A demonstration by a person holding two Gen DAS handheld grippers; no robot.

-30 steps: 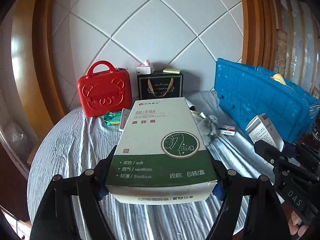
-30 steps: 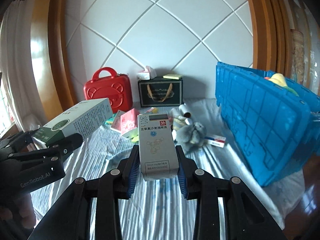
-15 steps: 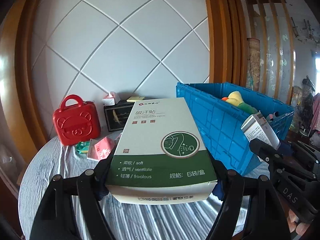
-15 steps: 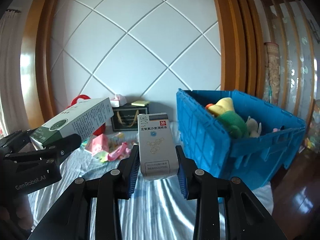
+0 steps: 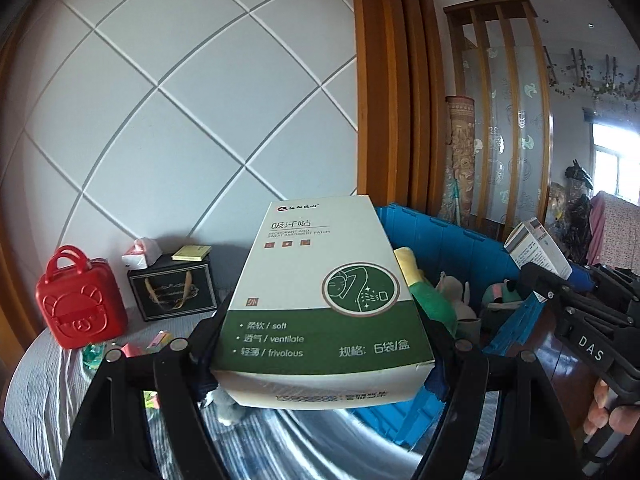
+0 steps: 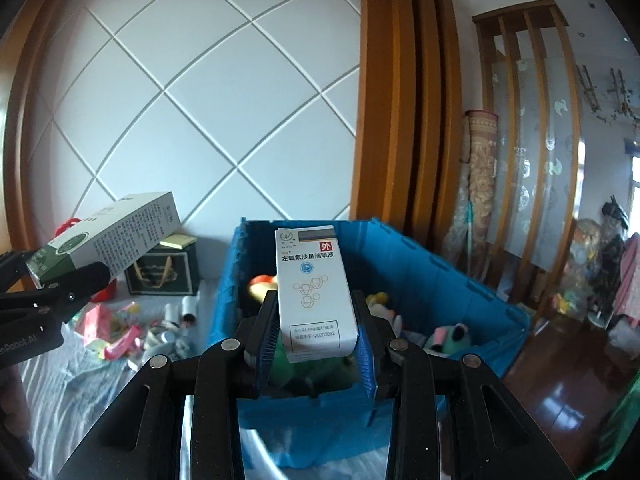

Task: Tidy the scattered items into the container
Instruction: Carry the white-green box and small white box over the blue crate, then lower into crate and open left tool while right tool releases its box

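Note:
My left gripper [image 5: 322, 344] is shut on a green and white patch box [image 5: 324, 300], held in the air at the left edge of the blue crate [image 5: 452, 240]. My right gripper [image 6: 316, 332] is shut on a small white eye-drop box [image 6: 312, 292], held over the near rim of the blue crate [image 6: 420, 268]. Soft toys [image 6: 448, 336] lie inside the crate. The left gripper with its box shows in the right wrist view [image 6: 104, 240]; the right gripper and its box show in the left wrist view [image 5: 536, 252].
Scattered small packets [image 6: 120, 332] lie on the striped tablecloth [image 6: 80, 384] left of the crate. A red bear case [image 5: 78, 304] and a black gift bag [image 5: 172, 292] stand at the back by the wall. Wood floor [image 6: 560, 392] lies right of the crate.
Both grippers have risen and swung right toward the crate, carrying their boxes. The crate's inside now shows below the right gripper's box.

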